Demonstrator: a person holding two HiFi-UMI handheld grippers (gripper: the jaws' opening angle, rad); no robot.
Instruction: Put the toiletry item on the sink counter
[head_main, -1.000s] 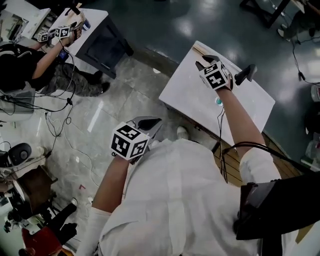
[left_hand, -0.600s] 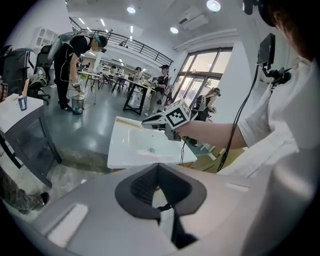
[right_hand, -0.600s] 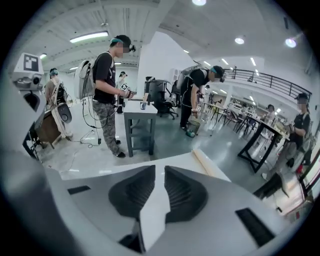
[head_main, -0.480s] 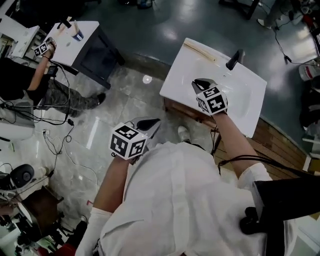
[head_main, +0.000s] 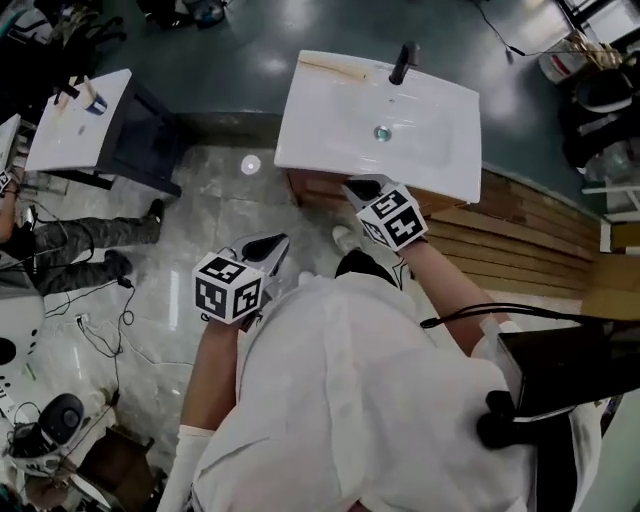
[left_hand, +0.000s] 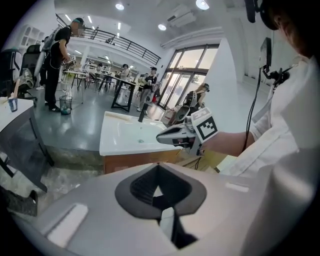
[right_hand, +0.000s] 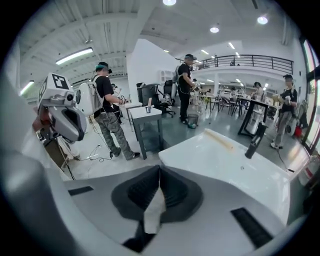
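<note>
A white sink counter (head_main: 330, 110) with a black faucet (head_main: 404, 62) stands in front of me. A long tan stick-like item (head_main: 322, 66) lies along its back left edge; the right gripper view shows the same tan item (right_hand: 220, 139). My right gripper (head_main: 358, 188) hangs just off the counter's front edge, shut, with nothing between its jaws (right_hand: 159, 167). Lower left, over the floor, my left gripper (head_main: 268, 245) is also shut and empty (left_hand: 158, 167). From there I see the right gripper (left_hand: 170, 135) beside the counter (left_hand: 125, 137).
A second white table (head_main: 80, 120) with a cup stands at the left, and a seated person's legs (head_main: 70, 240) are near it. Wooden boards (head_main: 520, 230) lie to the right of the sink. Cables (head_main: 100, 320) trail over the floor. Several people stand at tables further back (right_hand: 105, 110).
My right gripper has drawn back from over the counter near the faucet to just off its front edge. My view has swung so the sink now sits squarely ahead.
</note>
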